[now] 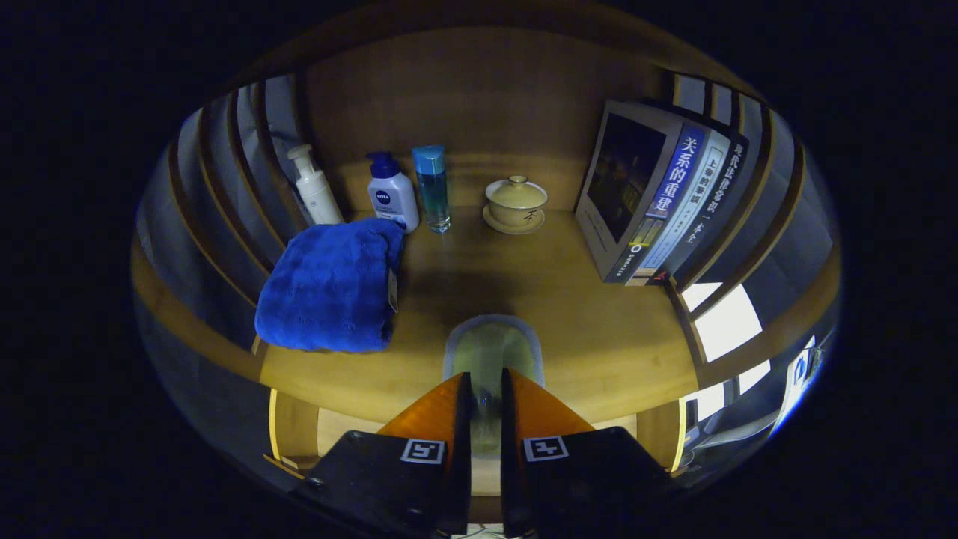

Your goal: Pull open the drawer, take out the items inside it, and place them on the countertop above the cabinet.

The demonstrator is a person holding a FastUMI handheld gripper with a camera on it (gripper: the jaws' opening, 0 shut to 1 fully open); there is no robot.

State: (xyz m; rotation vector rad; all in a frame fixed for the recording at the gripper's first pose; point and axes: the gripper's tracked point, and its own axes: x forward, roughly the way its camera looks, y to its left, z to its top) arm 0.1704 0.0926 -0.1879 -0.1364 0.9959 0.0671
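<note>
At the bottom centre the claw (486,408) pinches a pale, flat, grey-rimmed item (492,346), its far end over the table (599,337), so I'd lower it level and release well short of the blue towel (329,288) left and the bottles behind.

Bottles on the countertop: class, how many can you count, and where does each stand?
3, in a row behind the blue towel: white pump bottle by the slats, blue-capped white bottle beside it, clear blue bottle nearest the lidded cup.
</note>
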